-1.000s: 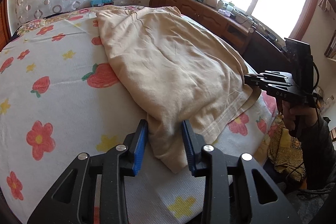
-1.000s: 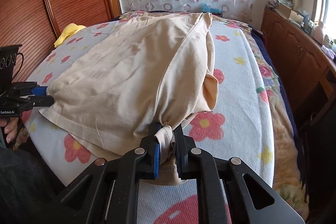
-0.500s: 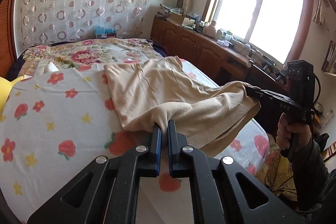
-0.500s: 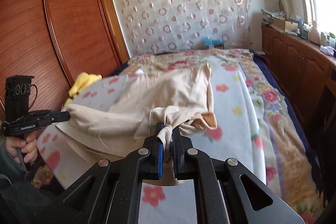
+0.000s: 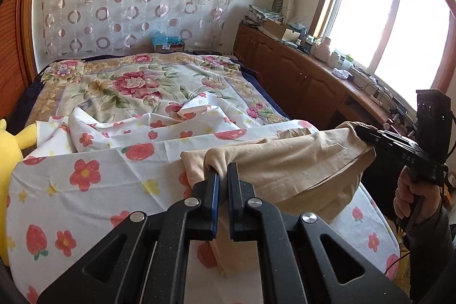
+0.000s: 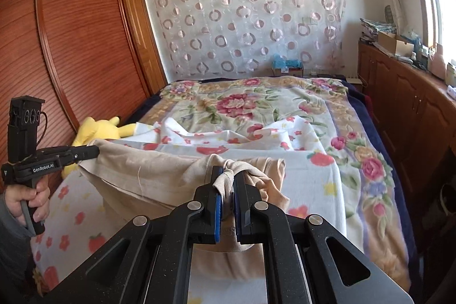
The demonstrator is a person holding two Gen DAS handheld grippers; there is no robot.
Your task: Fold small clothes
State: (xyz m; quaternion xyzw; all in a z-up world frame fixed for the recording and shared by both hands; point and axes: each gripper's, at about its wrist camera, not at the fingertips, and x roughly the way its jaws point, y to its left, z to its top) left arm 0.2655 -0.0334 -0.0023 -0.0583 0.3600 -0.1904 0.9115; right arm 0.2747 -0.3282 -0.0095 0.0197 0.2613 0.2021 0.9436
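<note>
Bedroom first: a bed under a strawberry-print sheet (image 5: 85,190). Above its near edge a beige garment (image 5: 299,161) hangs stretched between two grippers: left gripper (image 5: 223,175) clamped on one corner, right gripper (image 6: 228,178) pinching the other bunched corner.

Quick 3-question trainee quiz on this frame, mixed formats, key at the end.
1. True or false: both hand-held grippers, left and right, are shut on the beige garment.
2. Which describes the garment now? A) lying flat on the bedsheet B) lifted and stretched between the two grippers C) folded into a square
3. Fill in: the yellow plush toy lies by the ____ wardrobe.

Key: 1 true; 2 B; 3 wooden
</note>
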